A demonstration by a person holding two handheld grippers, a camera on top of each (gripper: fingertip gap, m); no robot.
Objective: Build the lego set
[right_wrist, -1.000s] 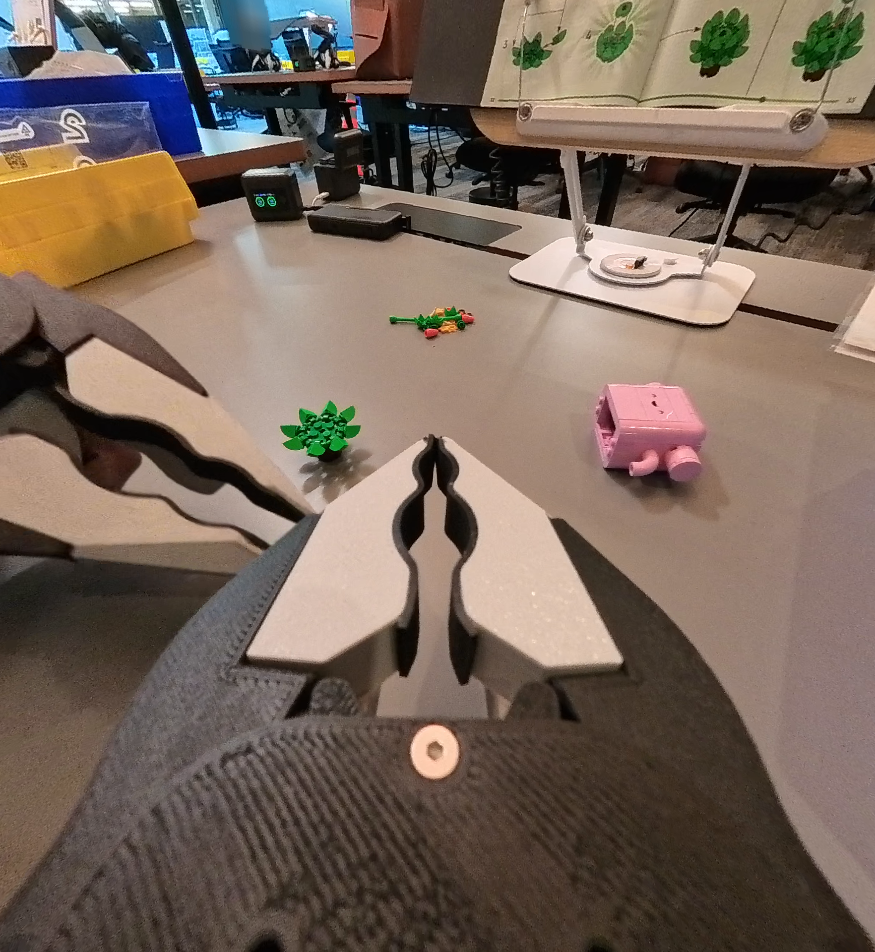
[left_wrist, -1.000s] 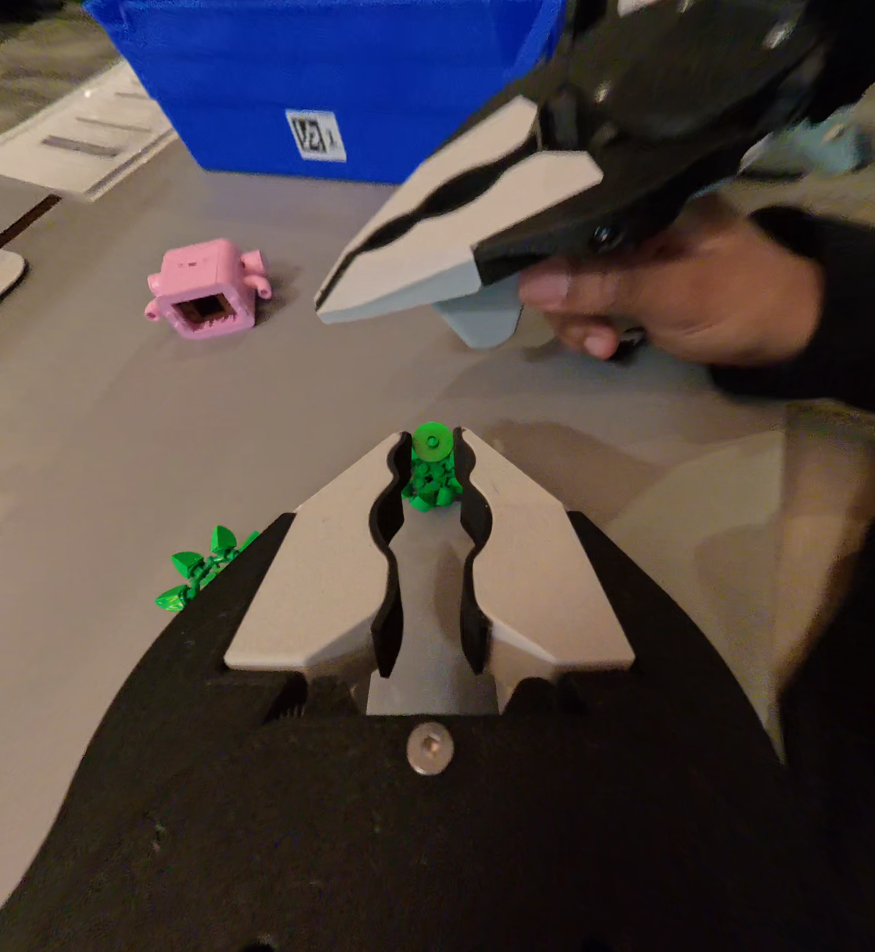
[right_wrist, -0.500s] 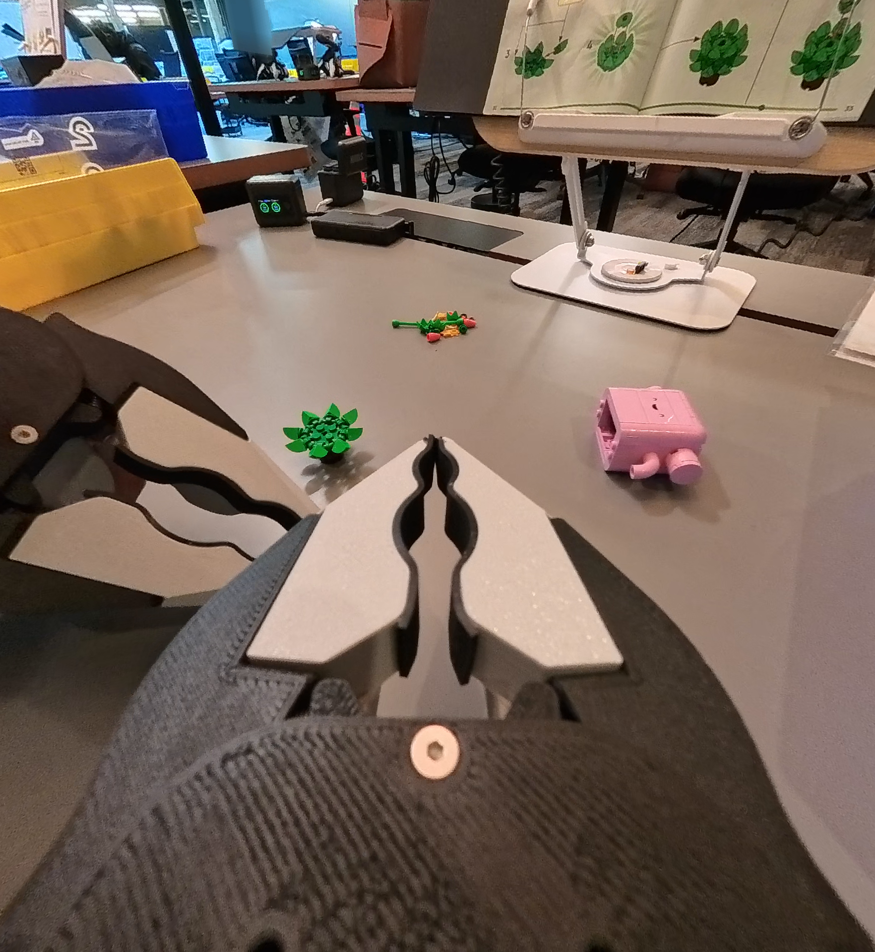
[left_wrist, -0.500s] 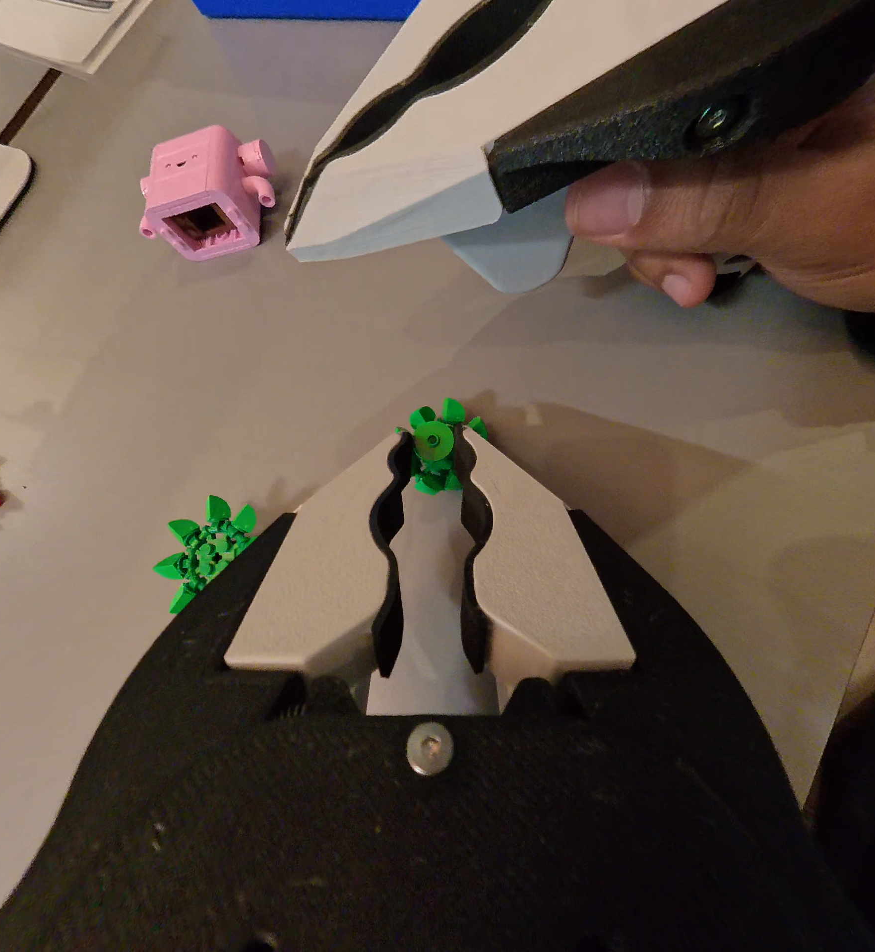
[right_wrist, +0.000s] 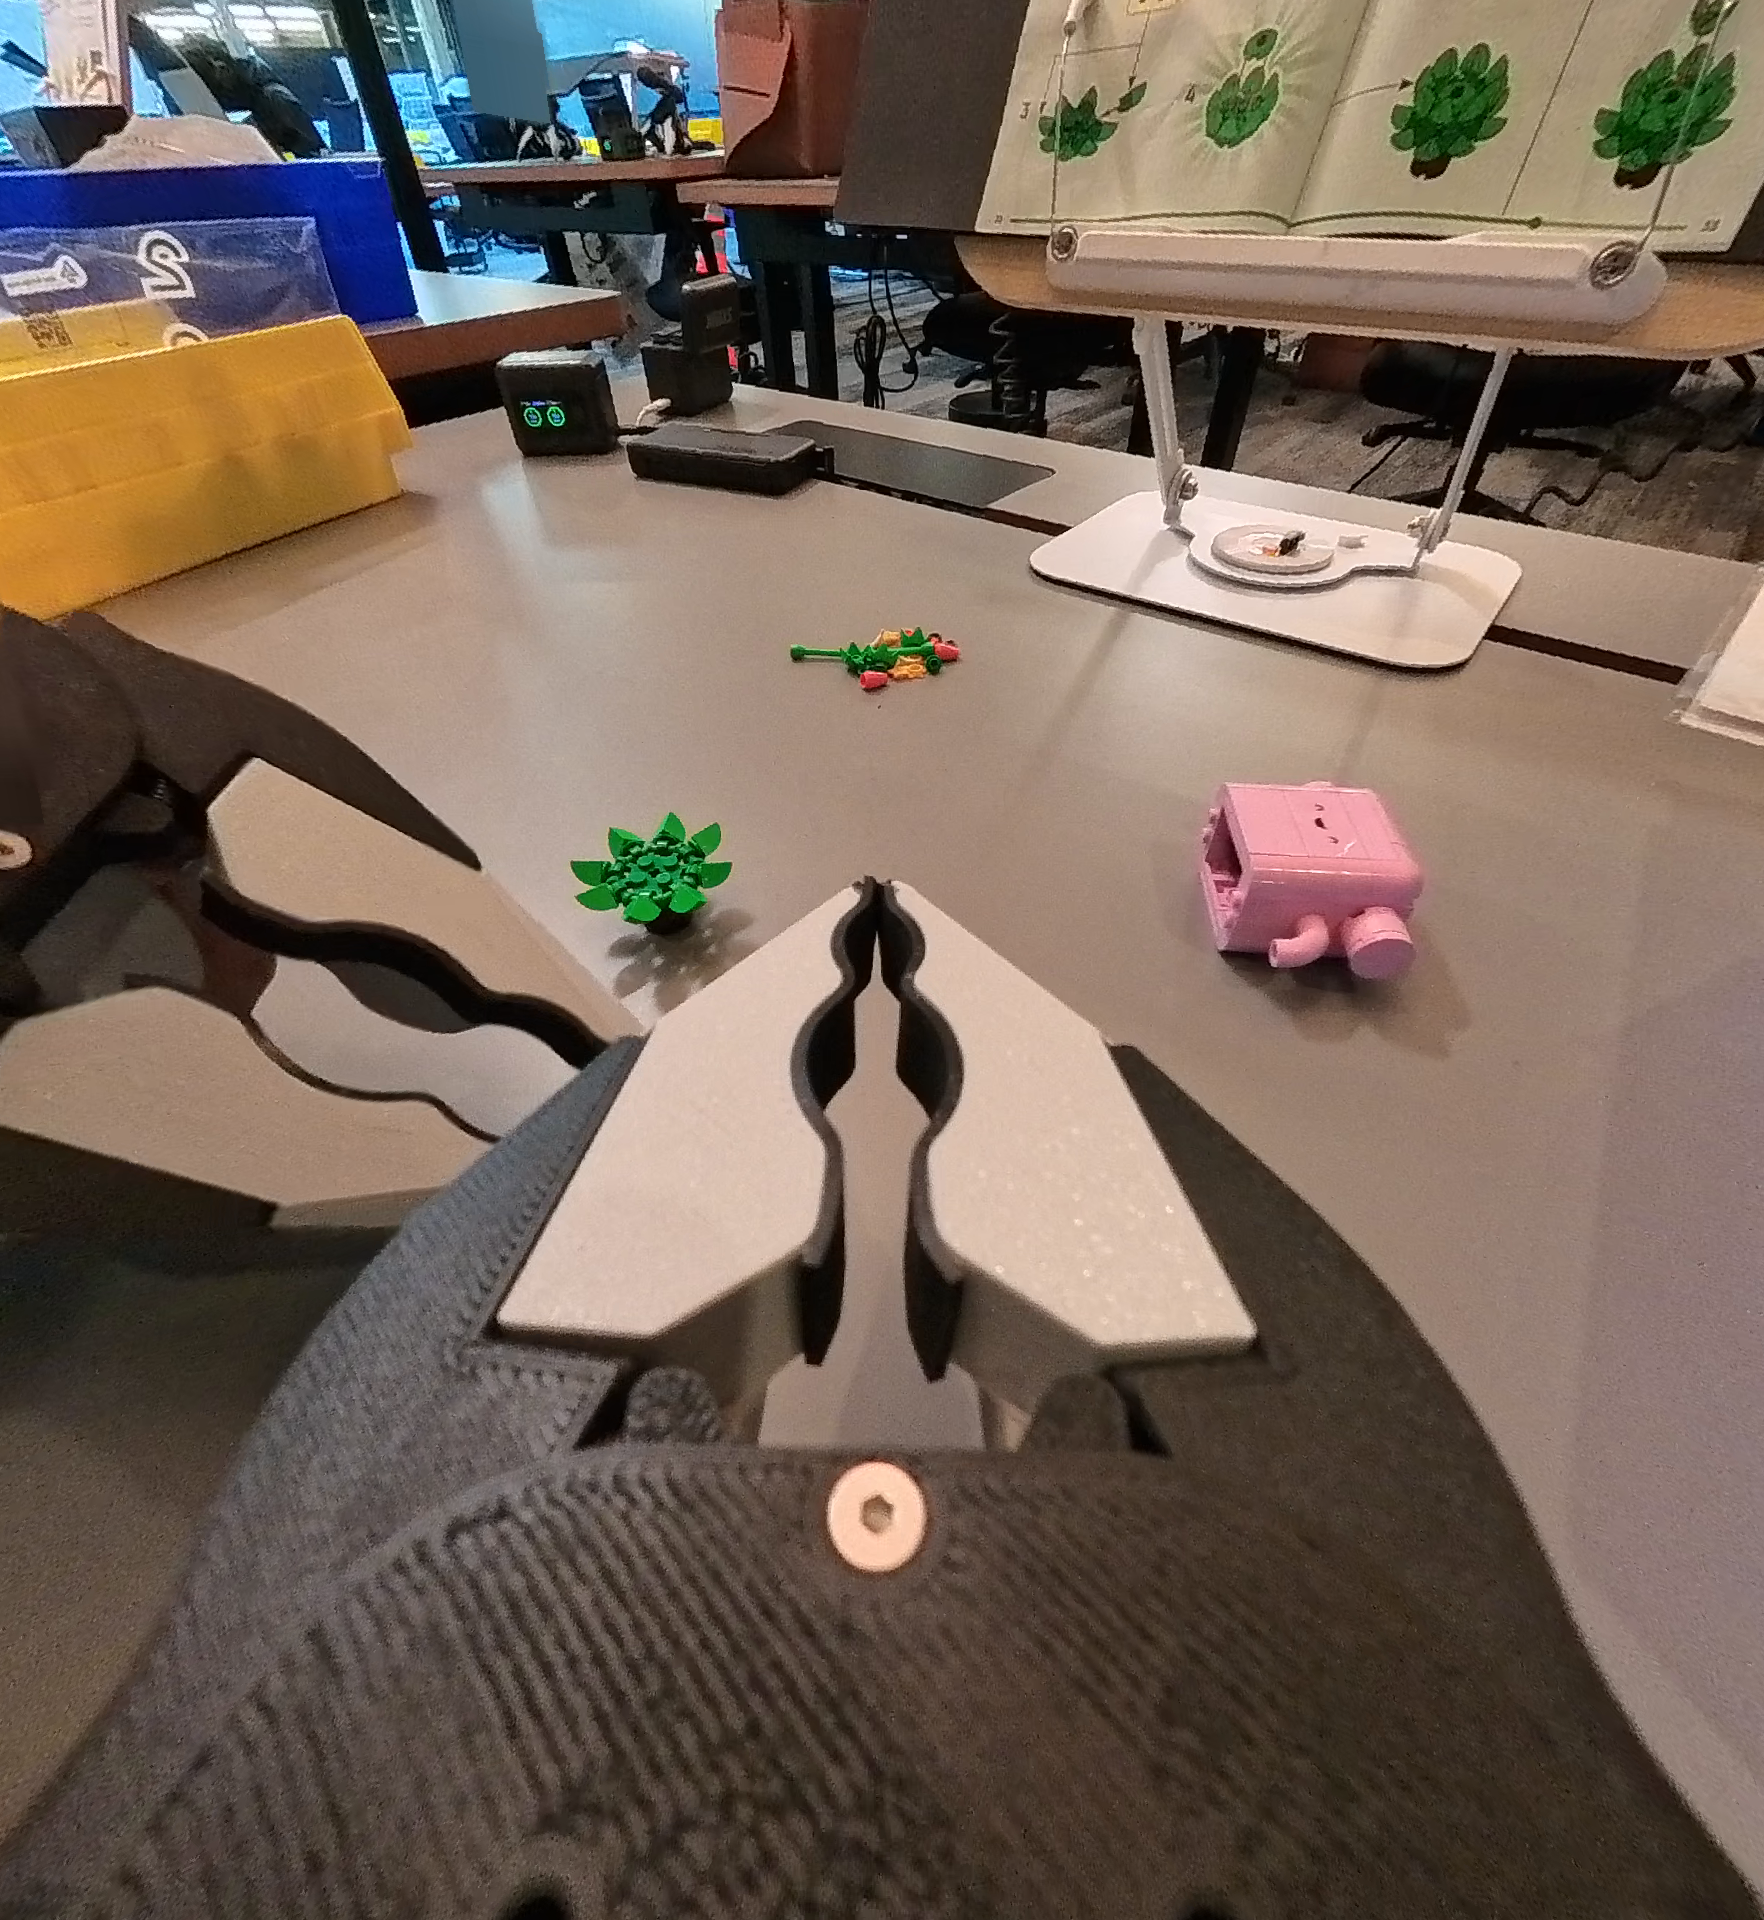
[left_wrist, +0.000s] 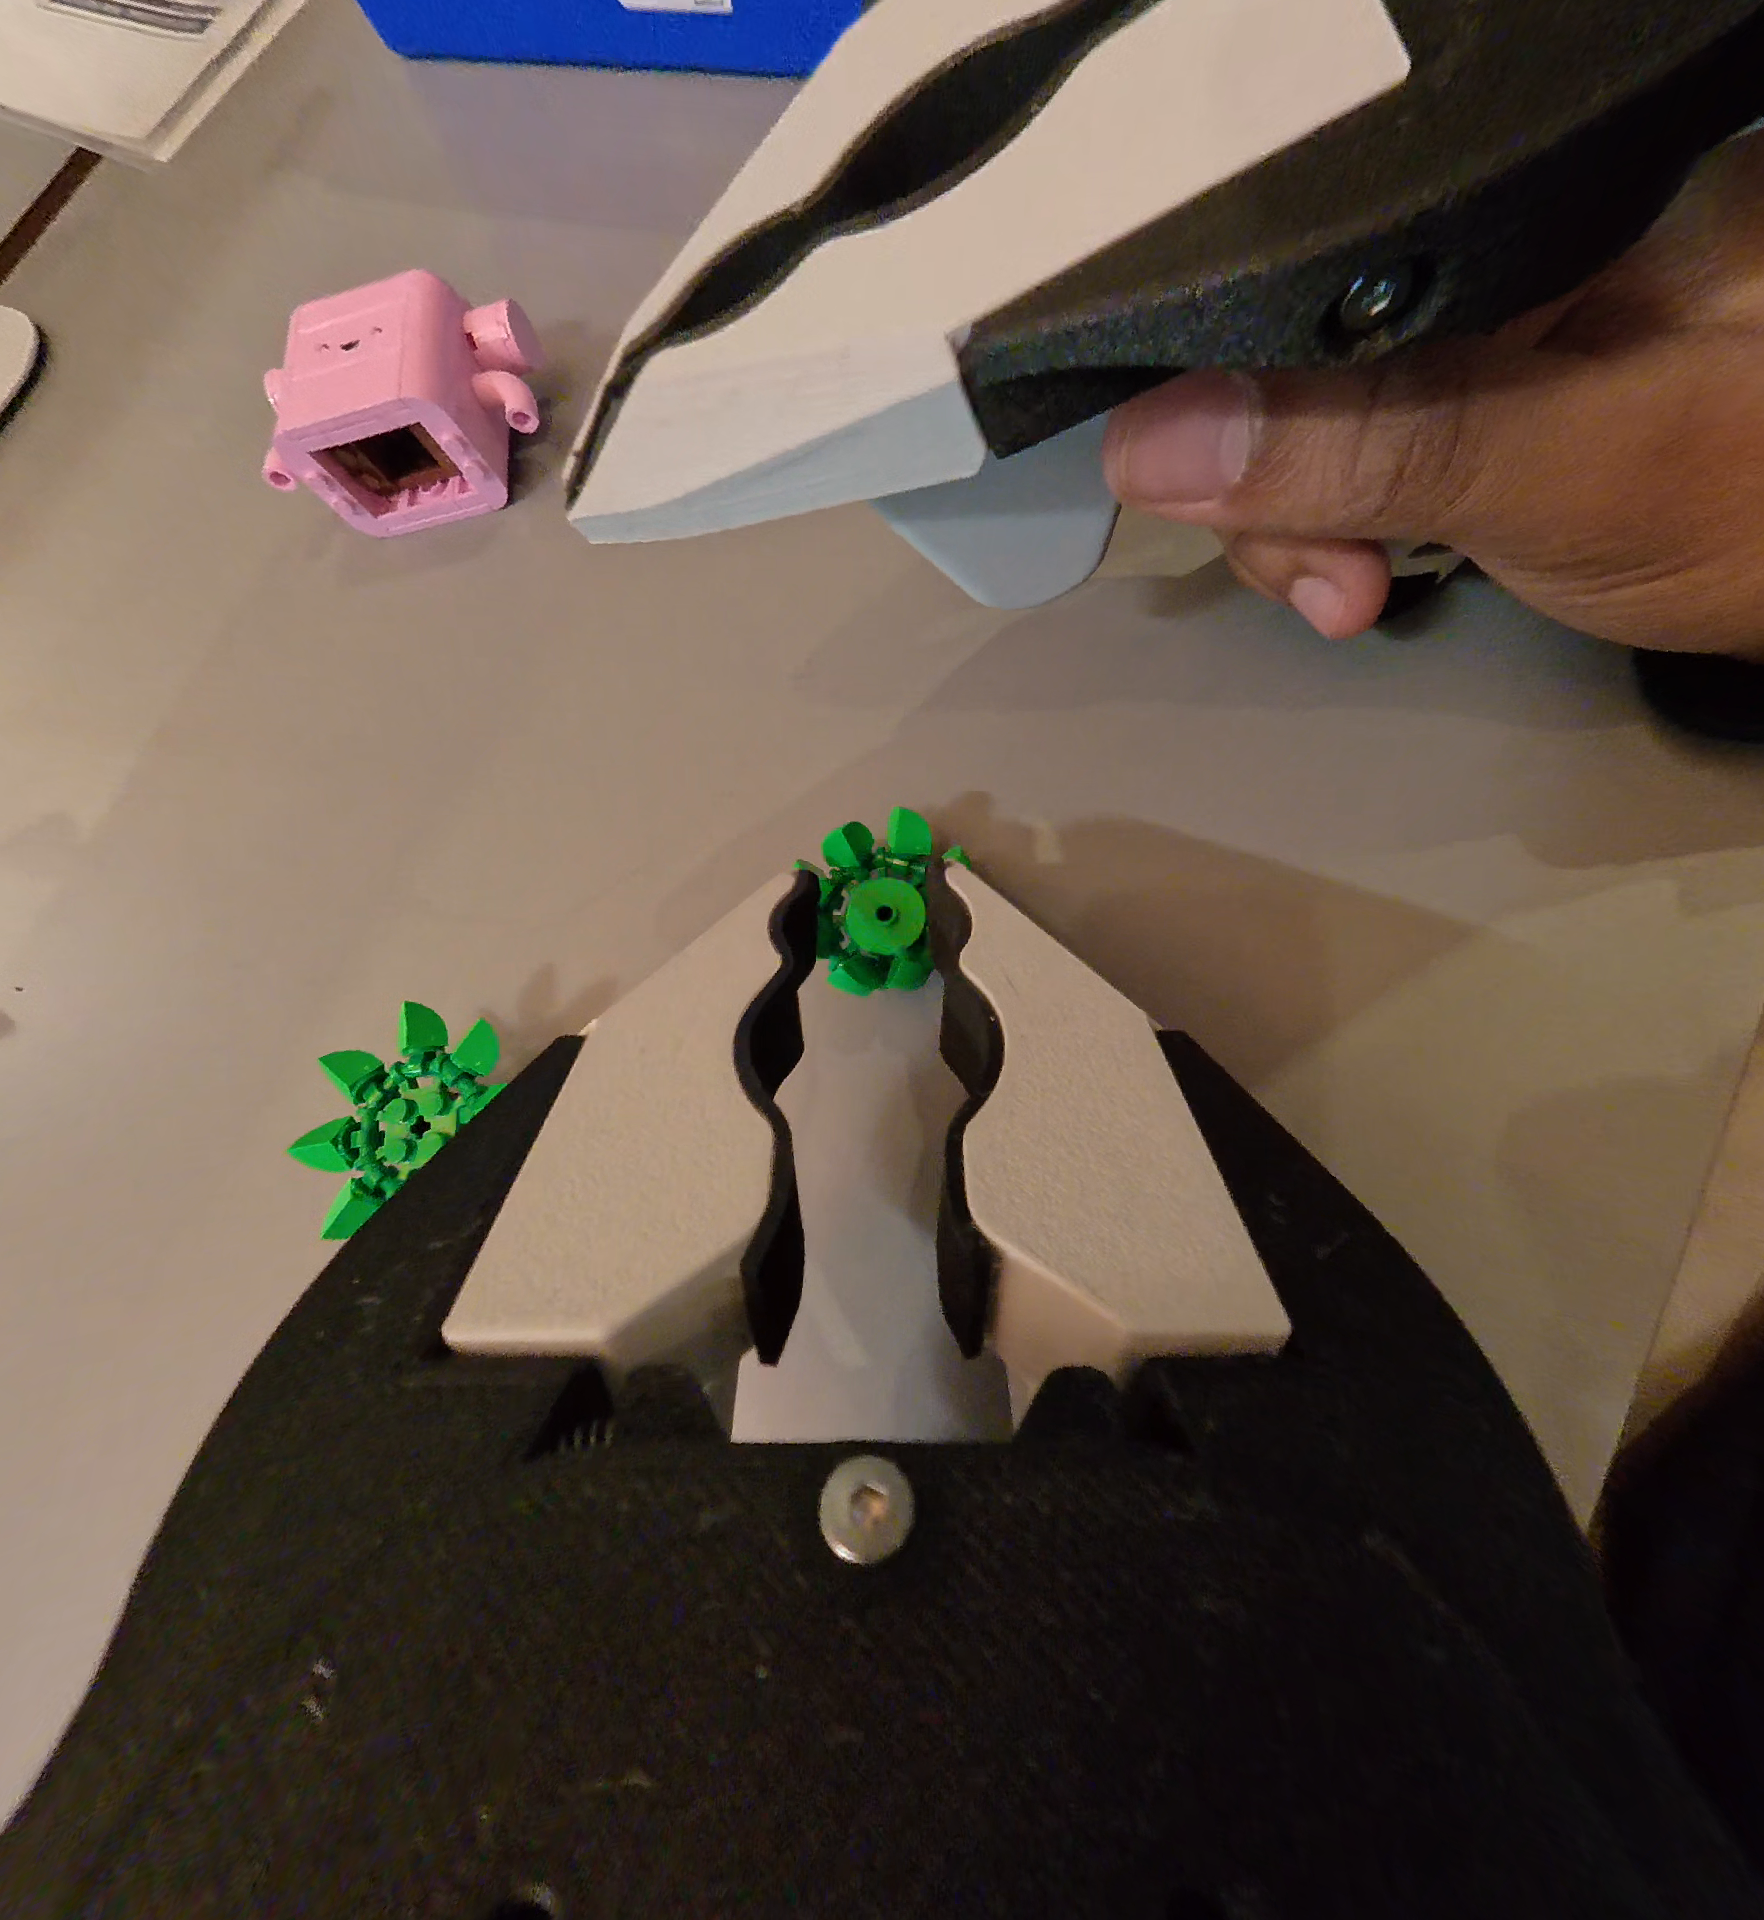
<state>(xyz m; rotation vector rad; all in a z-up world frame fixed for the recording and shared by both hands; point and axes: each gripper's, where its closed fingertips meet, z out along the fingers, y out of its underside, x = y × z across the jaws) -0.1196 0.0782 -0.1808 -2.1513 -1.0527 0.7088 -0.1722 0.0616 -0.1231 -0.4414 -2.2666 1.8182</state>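
My left gripper (left_wrist: 873, 894) is shut on a small green leafy lego piece (left_wrist: 883, 920), held just above the grey table (left_wrist: 234, 727). A second green leaf rosette (left_wrist: 395, 1117) stands on the table to the left of my left fingers; it also shows in the right wrist view (right_wrist: 654, 873). A pink cube pot (left_wrist: 400, 405) lies on its side farther back, and shows too in the right wrist view (right_wrist: 1309, 873). My right gripper (right_wrist: 873, 888) is shut and empty. It hovers above and beyond the left gripper in the left wrist view (left_wrist: 587, 488).
A flower stem with red and orange bits (right_wrist: 883, 655) lies mid-table. An instruction booklet (right_wrist: 1377, 104) rests on a white stand (right_wrist: 1273, 582) at the back. A yellow bin (right_wrist: 151, 457) and a blue bin (left_wrist: 597, 31) sit at the table's edges. A hand (left_wrist: 1480, 468) holds the right gripper. Across from one pair of fingers to the other is roughly 8 cm. The pink cube pot (left_wrist: 400, 405) is about 12 cm from my right fingertips. It turns up in the right wrist view (right_wrist: 1251, 857) as well.
My left gripper has tilted down over the table with the green piece, so the rosette and flower bits came into view. The right gripper now looms closer, still shut.
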